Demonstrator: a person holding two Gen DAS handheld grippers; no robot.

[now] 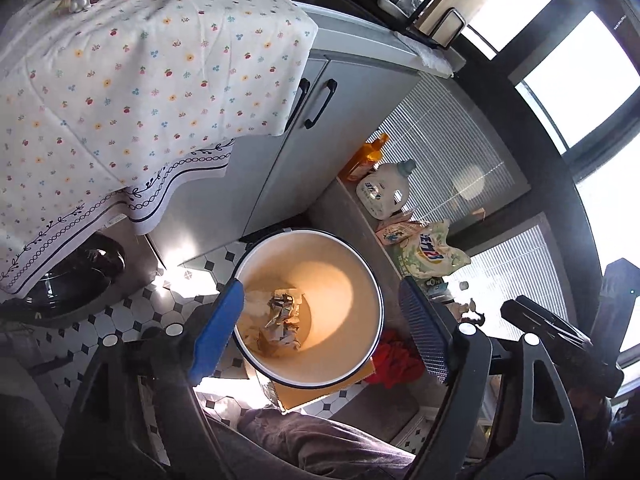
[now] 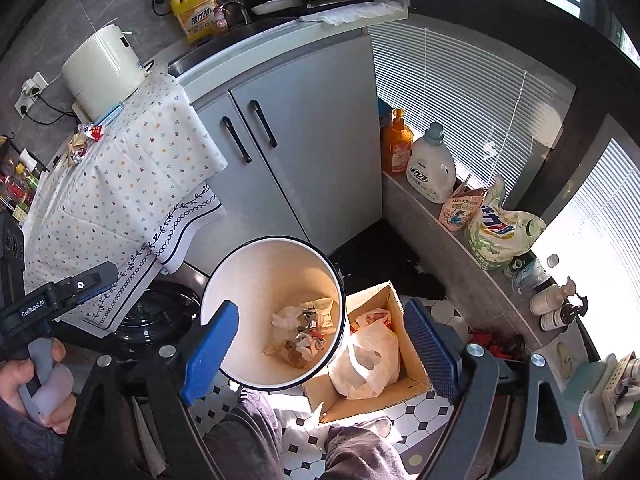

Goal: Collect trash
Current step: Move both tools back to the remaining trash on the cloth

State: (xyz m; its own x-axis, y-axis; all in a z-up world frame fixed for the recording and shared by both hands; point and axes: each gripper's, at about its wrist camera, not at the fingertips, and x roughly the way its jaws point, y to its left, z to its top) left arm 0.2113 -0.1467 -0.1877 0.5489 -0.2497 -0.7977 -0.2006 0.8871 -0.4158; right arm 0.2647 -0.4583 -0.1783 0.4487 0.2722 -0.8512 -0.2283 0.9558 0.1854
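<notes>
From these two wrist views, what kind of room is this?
Most likely a small home kitchen or utility corner: a grey cabinet under a counter with dish soap, laundry detergent on the window ledge, and a trash bin on the tiled floor.

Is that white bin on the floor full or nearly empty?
Nearly empty. The white bin holds only some crumpled wrappers at its bottom, with its inner walls bare above them.
</notes>
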